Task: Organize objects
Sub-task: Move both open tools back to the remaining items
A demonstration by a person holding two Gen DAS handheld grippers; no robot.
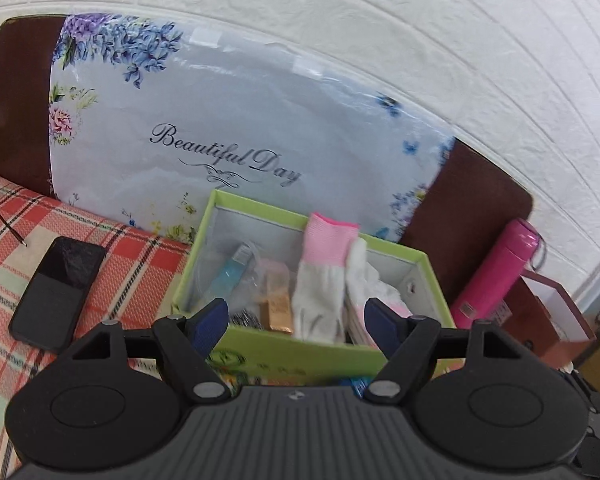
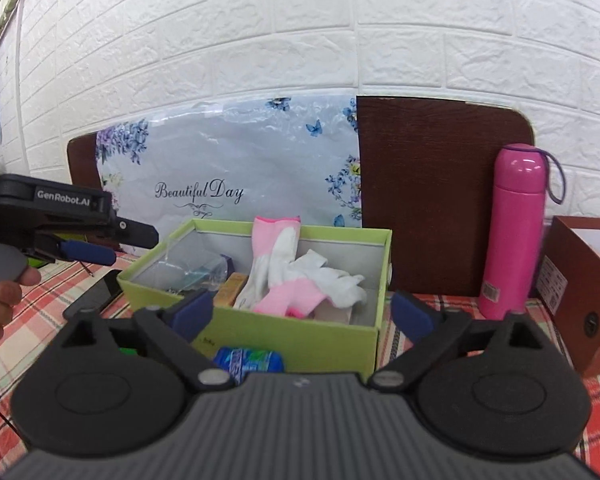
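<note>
A lime green open box (image 1: 300,354) (image 2: 284,340) stands on the plaid cloth. Inside it lie white gloves with pink cuffs (image 1: 320,280) (image 2: 288,276), one draped over the far wall, plus a small gold carton (image 1: 278,308) (image 2: 230,294) and a clear bag with a blue item (image 1: 228,276). My left gripper (image 1: 296,312) hovers open at the box's near wall, nothing between its fingers. My right gripper (image 2: 304,306) is open and wide before the same box, also without anything in it. A blue patterned packet (image 2: 248,360) lies just in front of the box. The left gripper (image 2: 100,254) shows at the left edge, held by a hand.
A black phone (image 1: 58,292) (image 2: 96,296) and a thin cable (image 1: 4,220) lie left of the box. A pink bottle (image 1: 496,272) (image 2: 516,232) and a brown carton (image 2: 580,292) stand right. A floral "Beautiful Day" package (image 1: 220,128) leans on a dark headboard (image 2: 440,200) behind.
</note>
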